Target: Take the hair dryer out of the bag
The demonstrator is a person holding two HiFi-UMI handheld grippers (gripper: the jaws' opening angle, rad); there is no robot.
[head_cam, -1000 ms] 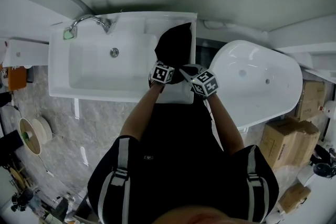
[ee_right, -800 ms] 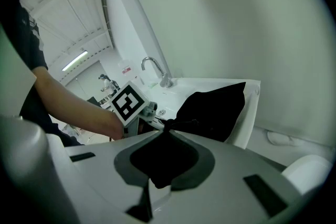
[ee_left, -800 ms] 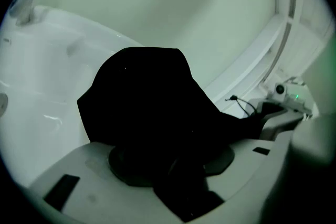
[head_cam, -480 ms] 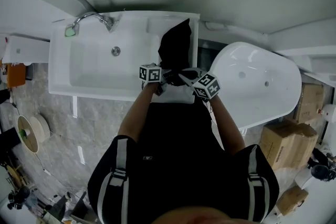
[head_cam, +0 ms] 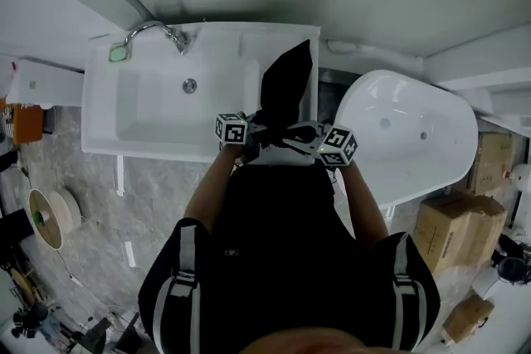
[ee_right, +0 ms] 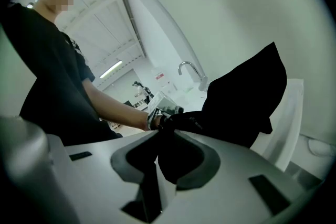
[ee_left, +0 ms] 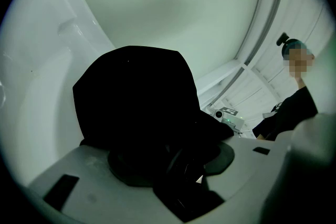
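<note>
Only the head view shows cardboard boxes [head_cam: 444,221], well apart from the bag [head_cam: 286,83].

Head view: looks steeply down from well above the left gripper [head_cam: 251,133] and right gripper [head_cam: 304,135]. Gripper views: sit close behind each pair of jaws, look along them, face one another. Share the black bag [head_cam: 286,85] just ahead of both.
</note>
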